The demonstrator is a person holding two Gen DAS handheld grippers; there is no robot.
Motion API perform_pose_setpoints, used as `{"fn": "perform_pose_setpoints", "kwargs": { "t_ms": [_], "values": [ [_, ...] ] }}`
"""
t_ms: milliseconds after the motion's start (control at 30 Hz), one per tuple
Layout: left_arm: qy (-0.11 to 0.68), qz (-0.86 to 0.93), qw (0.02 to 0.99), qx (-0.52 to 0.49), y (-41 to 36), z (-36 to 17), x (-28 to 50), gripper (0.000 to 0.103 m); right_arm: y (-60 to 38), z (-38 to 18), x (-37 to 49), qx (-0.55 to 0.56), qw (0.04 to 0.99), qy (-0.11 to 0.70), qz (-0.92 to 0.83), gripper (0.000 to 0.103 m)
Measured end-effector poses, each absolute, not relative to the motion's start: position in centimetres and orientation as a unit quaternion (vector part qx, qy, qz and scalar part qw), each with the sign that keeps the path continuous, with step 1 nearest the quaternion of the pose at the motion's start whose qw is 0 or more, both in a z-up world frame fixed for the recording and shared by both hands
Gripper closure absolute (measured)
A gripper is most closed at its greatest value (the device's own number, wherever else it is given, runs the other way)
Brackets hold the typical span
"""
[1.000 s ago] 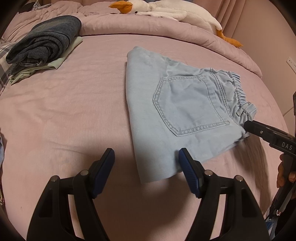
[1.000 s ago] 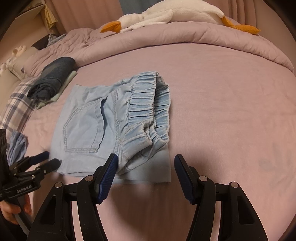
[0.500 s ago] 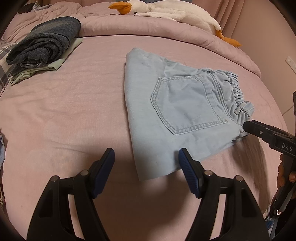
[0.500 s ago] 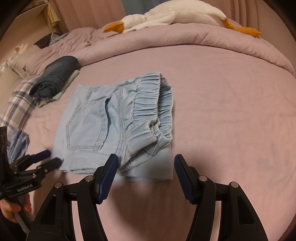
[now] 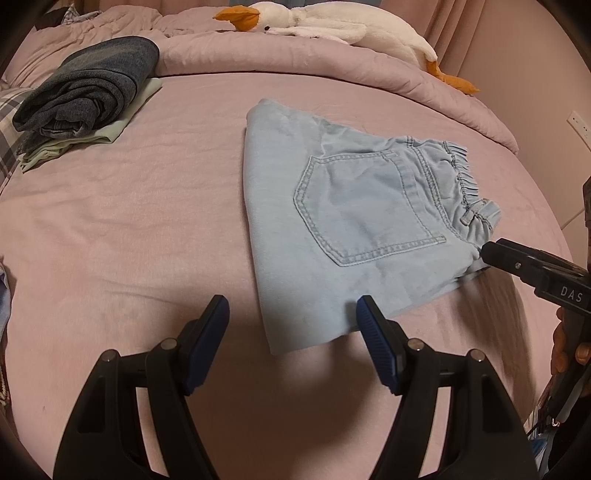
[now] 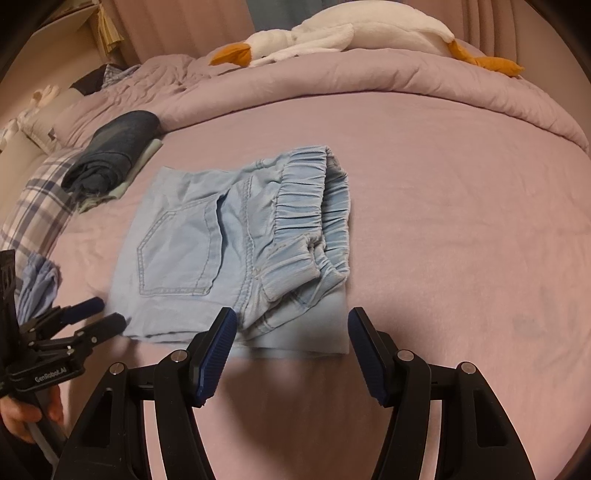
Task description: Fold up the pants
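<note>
Light blue denim pants (image 5: 351,221) lie folded into a compact rectangle on the pink bed, back pocket up, elastic waistband toward the right. In the right wrist view the pants (image 6: 207,251) show the gathered waistband nearest the camera. My left gripper (image 5: 291,321) is open and empty, hovering just short of the pants' near corner. My right gripper (image 6: 290,328) is open and empty, just short of the waistband end. The right gripper also shows in the left wrist view (image 5: 517,262), and the left gripper in the right wrist view (image 6: 96,317).
A folded stack of dark jeans on a pale green garment (image 5: 88,92) lies at the back left. A white plush goose (image 5: 332,26) rests on the rolled pink duvet (image 5: 295,62). A plaid pillow (image 6: 37,206) and a blue cloth (image 6: 37,291) lie at the left.
Both grippers have drawn back slightly from the folded pants, which now look a little farther away. Both stay open and the pants lie still.
</note>
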State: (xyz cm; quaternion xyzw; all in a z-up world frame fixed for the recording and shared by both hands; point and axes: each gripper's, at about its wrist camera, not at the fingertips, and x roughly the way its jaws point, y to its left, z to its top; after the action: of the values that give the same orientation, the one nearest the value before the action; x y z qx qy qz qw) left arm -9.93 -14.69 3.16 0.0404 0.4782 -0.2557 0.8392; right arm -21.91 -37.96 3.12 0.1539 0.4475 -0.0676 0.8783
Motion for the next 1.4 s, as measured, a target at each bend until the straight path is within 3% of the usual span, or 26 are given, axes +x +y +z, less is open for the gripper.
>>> {"fn": "perform_pose_setpoints", "kwargs": {
  "t_ms": [1400],
  "values": [
    [0.444,-0.259,0.857,0.043,-14.4,6.6,-13.0,0.031,-36.0,6.1,-24.7,0.146,0.895,0.416,-0.071,0.041]
  ]
}}
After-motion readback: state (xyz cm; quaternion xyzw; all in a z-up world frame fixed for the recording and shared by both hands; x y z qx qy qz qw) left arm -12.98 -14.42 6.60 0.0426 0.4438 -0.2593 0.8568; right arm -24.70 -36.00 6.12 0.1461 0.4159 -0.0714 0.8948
